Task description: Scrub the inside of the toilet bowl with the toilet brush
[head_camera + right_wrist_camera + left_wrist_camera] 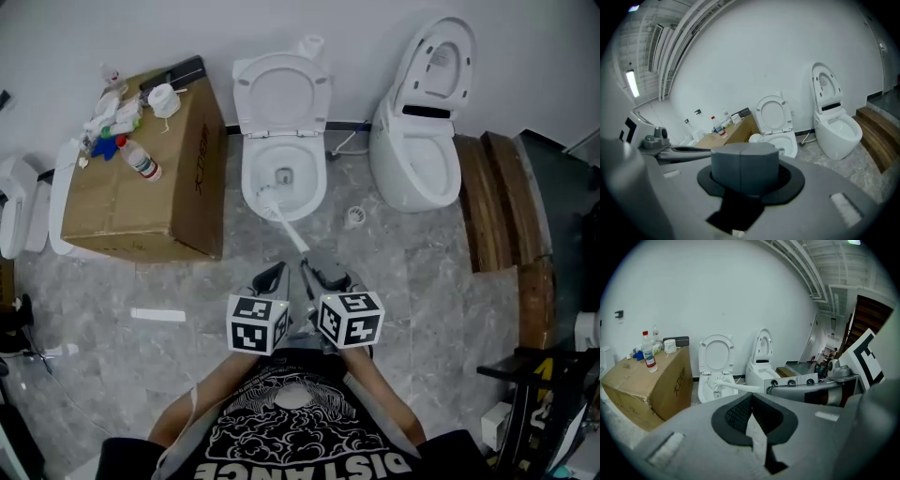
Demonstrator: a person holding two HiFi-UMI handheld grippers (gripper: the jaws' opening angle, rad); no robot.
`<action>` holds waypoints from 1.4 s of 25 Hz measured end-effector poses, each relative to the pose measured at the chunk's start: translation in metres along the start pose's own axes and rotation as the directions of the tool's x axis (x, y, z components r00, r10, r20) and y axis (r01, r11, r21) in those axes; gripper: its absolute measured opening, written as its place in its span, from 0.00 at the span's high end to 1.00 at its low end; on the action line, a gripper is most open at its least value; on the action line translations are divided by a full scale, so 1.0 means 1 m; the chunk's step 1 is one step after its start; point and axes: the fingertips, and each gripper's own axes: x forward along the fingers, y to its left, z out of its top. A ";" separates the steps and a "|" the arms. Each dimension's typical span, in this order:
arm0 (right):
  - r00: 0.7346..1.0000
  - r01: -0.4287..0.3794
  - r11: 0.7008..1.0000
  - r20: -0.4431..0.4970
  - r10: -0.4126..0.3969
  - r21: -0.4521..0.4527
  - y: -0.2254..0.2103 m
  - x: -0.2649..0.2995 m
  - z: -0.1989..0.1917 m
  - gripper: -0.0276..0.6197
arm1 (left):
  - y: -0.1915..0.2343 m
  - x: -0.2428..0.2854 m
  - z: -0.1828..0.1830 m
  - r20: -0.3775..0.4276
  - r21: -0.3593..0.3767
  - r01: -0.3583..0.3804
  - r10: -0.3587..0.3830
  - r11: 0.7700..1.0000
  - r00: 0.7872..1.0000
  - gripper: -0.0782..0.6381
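An open white toilet [249, 184] stands straight ahead with its seat and lid up. The white toilet brush [271, 200] has its head inside the bowl, low at the near left side. Its handle [292, 232] slants back to my right gripper [320, 273], which is shut on the handle's grey end [745, 168]. In the right gripper view the brush head [754, 138] shows at the bowl's rim. My left gripper [274, 277] hangs just left of the right one, shut with nothing in it [752, 416]. From the left gripper view the brush [717, 380] reaches into the bowl.
A cardboard box [141, 187] with bottles and small items on top stands left of the toilet. A second white toilet [417, 159] stands to the right, with wooden steps [497, 197] beyond it. A floor drain [353, 217] and a white strip [157, 315] lie on the tiles.
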 end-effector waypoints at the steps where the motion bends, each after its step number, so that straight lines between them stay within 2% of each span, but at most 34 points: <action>1: 1.000 -0.005 1.000 -0.004 0.005 -0.002 -0.008 0.002 0.003 0.72 | -0.003 0.008 0.004 -0.002 0.001 -0.005 0.005 1.000 1.000 0.90; 8: 0.999 -0.034 0.999 -0.034 0.035 0.019 -0.055 0.009 0.007 0.73 | -0.021 0.041 0.018 -0.019 0.024 -0.047 0.048 0.999 0.999 0.90; 16: 0.997 -0.046 0.997 -0.057 0.050 0.069 -0.071 0.016 0.002 0.72 | -0.019 0.057 0.025 -0.042 0.030 -0.077 0.078 0.997 0.996 0.90; 25: 0.995 -0.010 0.998 -0.098 0.016 0.065 -0.090 0.049 0.012 0.72 | 0.000 0.098 0.038 -0.065 0.003 -0.030 0.030 1.000 0.997 0.90; 35: 0.985 0.085 0.994 -0.154 -0.074 0.067 -0.102 0.133 0.048 0.73 | 0.072 0.160 0.087 -0.102 -0.020 0.060 -0.061 0.998 0.993 0.90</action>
